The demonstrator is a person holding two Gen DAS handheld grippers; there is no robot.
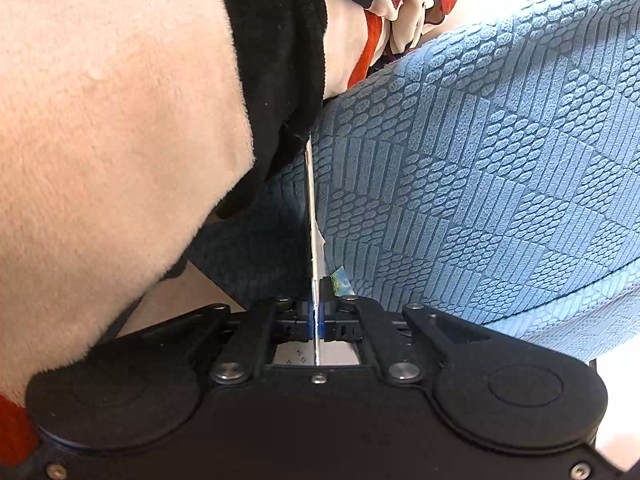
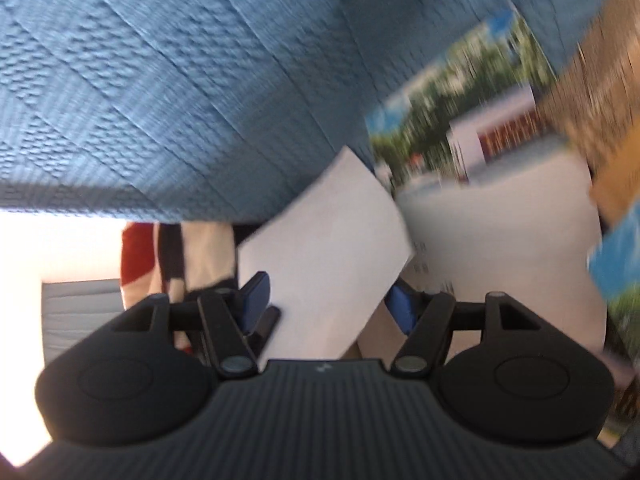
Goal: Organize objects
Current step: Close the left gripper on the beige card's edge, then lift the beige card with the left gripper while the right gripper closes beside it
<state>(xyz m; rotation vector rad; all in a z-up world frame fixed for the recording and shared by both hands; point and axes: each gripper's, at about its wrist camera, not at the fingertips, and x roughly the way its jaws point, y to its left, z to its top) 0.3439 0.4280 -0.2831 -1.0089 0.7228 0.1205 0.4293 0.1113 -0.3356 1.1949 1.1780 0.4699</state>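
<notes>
My left gripper (image 1: 316, 316) is shut on a thin white card (image 1: 311, 216), seen edge-on, standing up from the jaws against a blue textured fabric surface (image 1: 460, 168). A corner of a printed photo card (image 1: 340, 283) peeks out beside it. In the blurred right wrist view, my right gripper (image 2: 326, 304) is open, its blue pads (image 2: 254, 300) wide apart, with a white card (image 2: 324, 260) lying between and over them. A photo card of trees and a building (image 2: 472, 120) lies behind, on the blue fabric (image 2: 180, 80).
A beige plush sleeve with black and red trim (image 1: 112, 152) fills the left of the left wrist view. A brown wooden surface (image 2: 600, 60) and another blue-green photo card (image 2: 616, 264) sit at the right edge of the right wrist view.
</notes>
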